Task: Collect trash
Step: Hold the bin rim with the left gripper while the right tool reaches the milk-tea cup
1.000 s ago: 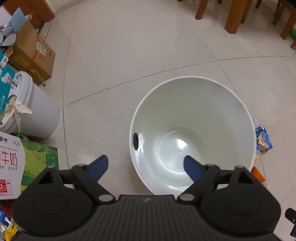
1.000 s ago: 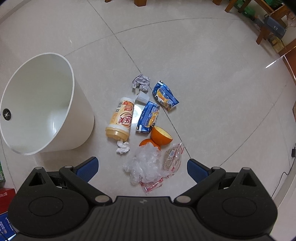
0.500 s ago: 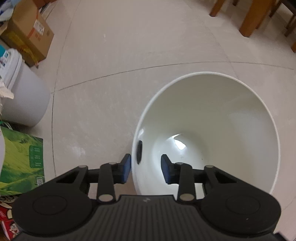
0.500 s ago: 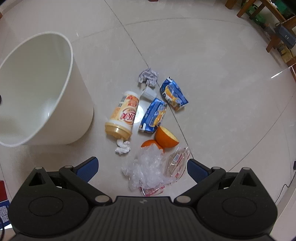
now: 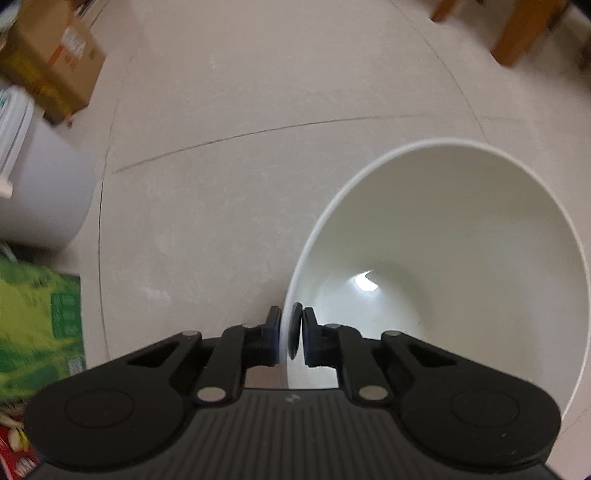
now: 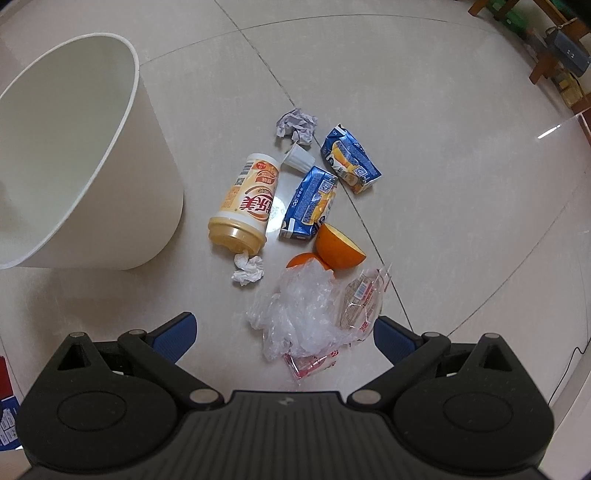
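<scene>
A white waste bin (image 5: pixel 461 240) stands on the tiled floor, and my left gripper (image 5: pixel 291 321) is shut on its near rim, one pad outside the wall and one inside. The same bin (image 6: pixel 74 147) shows at the left of the right wrist view. To its right lies the trash: a yellow bottle (image 6: pixel 247 199), two blue cartons (image 6: pixel 312 201) (image 6: pixel 351 158), orange halves (image 6: pixel 338 247), crumpled paper (image 6: pixel 297 123), a small white cup (image 6: pixel 298 158), a tissue (image 6: pixel 249 271), a clear plastic bag (image 6: pixel 299 310) and wrappers (image 6: pixel 364 299). My right gripper (image 6: pixel 284 326) hangs open just above the bag.
A cardboard box (image 5: pixel 48 70), a white lidded bucket (image 5: pixel 40 199) and a green carton (image 5: pixel 37 317) crowd the floor left of the bin. Wooden furniture legs (image 5: pixel 517 33) stand at the far right, and more furniture (image 6: pixel 554 55) beyond the trash.
My left gripper has come down to the bin's near rim and closed on it. My right gripper has sunk closer to the trash pile and stays open.
</scene>
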Demonstrator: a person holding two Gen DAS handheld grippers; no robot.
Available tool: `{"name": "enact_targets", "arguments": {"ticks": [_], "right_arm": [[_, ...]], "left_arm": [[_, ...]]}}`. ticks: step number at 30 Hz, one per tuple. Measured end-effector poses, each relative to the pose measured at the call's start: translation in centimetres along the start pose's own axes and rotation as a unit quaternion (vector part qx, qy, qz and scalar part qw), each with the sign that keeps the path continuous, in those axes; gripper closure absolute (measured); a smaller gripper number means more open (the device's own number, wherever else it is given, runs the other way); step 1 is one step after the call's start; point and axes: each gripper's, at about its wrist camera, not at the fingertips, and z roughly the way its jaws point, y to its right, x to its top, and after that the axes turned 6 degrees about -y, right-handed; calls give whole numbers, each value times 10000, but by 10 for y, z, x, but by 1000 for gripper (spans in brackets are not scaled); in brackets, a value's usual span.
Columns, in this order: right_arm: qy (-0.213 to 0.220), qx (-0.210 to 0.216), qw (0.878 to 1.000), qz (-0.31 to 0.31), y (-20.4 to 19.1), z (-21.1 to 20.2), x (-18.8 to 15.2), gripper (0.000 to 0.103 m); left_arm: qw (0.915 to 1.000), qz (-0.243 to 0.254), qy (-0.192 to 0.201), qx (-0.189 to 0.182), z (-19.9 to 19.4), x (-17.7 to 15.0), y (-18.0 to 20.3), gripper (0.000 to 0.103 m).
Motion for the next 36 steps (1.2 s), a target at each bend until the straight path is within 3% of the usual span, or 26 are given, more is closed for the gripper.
{"name": "enact_targets", "arguments": {"ticks": [10,16,20,27,36], "right_arm": [[20,-150,9999,-30,7,7,-5,0],[-7,-237,9997,5,16,14,-13,0],[61,-176,9998,-113,19,15,-14,0],[173,-191,9983,-531,24,25,5,0],[267,6,9990,-350,34,22,10,0]], "left_arm": [[9972,727,-89,165,6,19,7,92],[9982,267,-509,166,17,22,0,90],[9983,-159,-552,93,17,23,-5,90],[9967,-450,-670,27,14,22,-10,90],[9984,112,-550,72,6,11,3,94]]}}
